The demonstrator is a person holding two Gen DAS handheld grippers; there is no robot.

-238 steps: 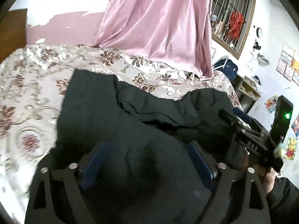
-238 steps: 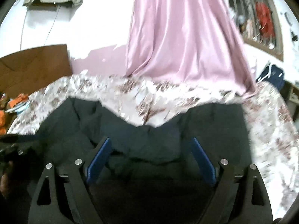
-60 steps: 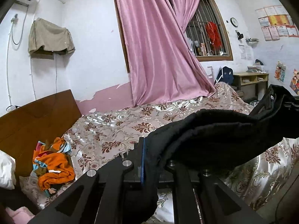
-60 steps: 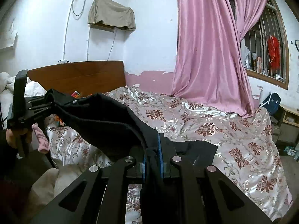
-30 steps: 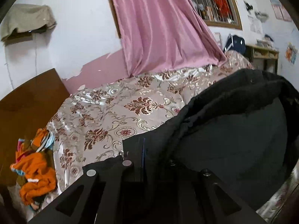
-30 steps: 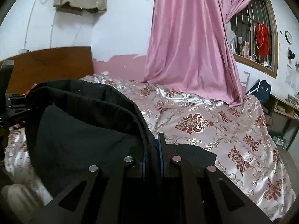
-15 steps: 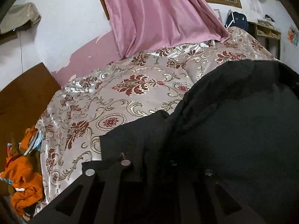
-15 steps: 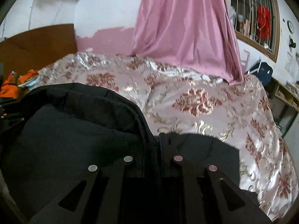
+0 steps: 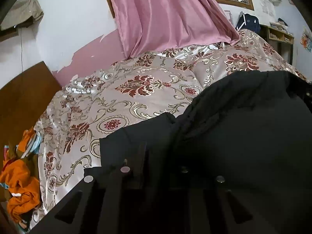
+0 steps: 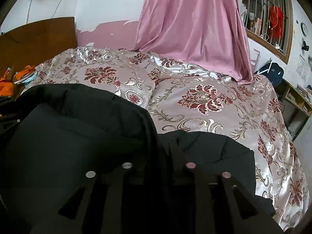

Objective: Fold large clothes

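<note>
A large black padded garment [image 9: 243,136] lies spread on the flowered satin bedcover [image 9: 136,97] and fills the lower right of the left wrist view. My left gripper [image 9: 156,154] sits low over its left edge. Its jaws are opening, with cloth still bunched between and over the fingers [image 9: 142,156]. In the right wrist view the garment [image 10: 78,136] fills the lower left, and a flap [image 10: 214,152] lies to the right. My right gripper [image 10: 165,152] is also opening. A fold edge runs loosely into the gap between its fingers [image 10: 176,154].
A pink curtain [image 10: 195,19] hangs onto the far side of the bed. The wooden headboard [image 10: 39,37] and a heap of orange clothes [image 9: 19,185] are at the left. A blue backpack [image 10: 275,74] and a shelf [image 10: 298,95] stand beyond the bed at the right.
Both grippers came down and forward with the garment, which went from hanging between them to lying on the bedcover. The right gripper's fingers have parted a little.
</note>
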